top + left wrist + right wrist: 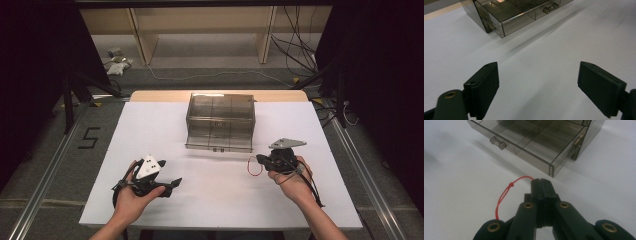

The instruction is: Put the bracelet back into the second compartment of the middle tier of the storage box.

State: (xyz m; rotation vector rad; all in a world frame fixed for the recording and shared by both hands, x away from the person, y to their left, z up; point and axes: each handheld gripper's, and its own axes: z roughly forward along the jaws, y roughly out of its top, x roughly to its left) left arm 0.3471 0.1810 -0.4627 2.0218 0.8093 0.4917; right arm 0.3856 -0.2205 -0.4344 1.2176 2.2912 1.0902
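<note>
A smoky clear plastic drawer box (pixel 221 116) stands at the table's back middle, its lower drawer (pixel 218 140) pulled out, with a small handle (pixel 497 143) on the front. My right gripper (pixel 260 160) is shut on a thin red string loop (pixel 254 166), which curls out to the left of the jaws (pixel 504 193). It hovers just in front of the drawer's right corner (pixel 552 170). My left gripper (pixel 174 184) is held low at the front left, open and empty, with its pads (pixel 486 85) wide apart over bare white table.
The white tabletop (pixel 165 130) spreads around the box. Metal rails (pixel 47 170) run along both sides of the table. A wooden shelf unit (pixel 205 30) and loose cables (pixel 295 45) lie on the floor beyond the far edge.
</note>
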